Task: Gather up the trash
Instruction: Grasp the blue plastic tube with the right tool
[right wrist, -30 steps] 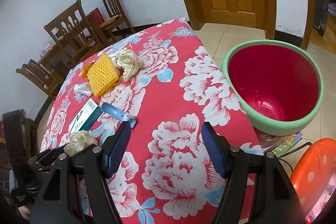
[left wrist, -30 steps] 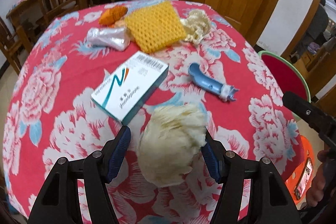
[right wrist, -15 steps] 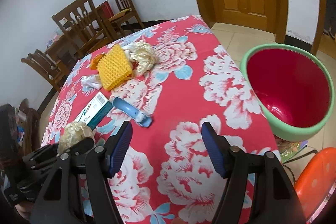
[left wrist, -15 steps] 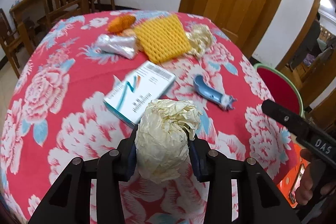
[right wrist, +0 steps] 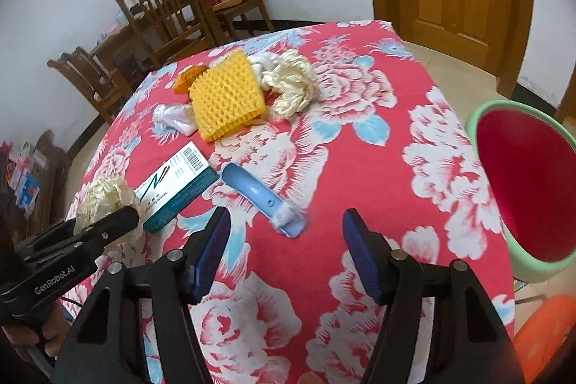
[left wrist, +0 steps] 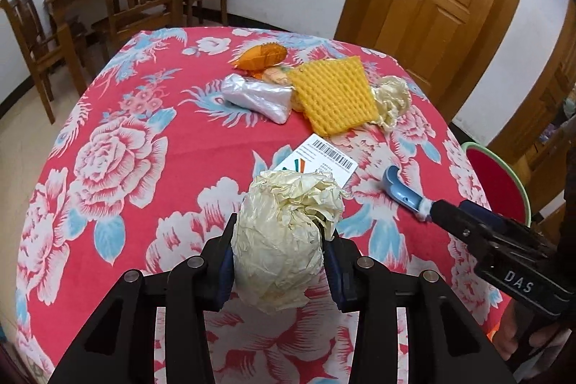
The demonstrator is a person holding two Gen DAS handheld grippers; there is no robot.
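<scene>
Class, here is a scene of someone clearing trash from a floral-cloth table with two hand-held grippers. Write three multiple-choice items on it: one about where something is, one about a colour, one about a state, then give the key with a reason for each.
1. Where is the bin?
A. on the table
B. beside the table, past its edge
C. on a chair

2. What colour is the foam net?
A. yellow
B. green
C. black

3. What is the state of the left gripper?
A. open and empty
B. shut on the paper ball
C. shut on the box

Key:
1 B: its green rim stands beyond the tablecloth edge, lower than the tabletop.
2 A: the netted sleeve among the trash is plainly yellow.
3 B: both pads press the crumpled paper ball, while the box lies on the cloth.
</scene>
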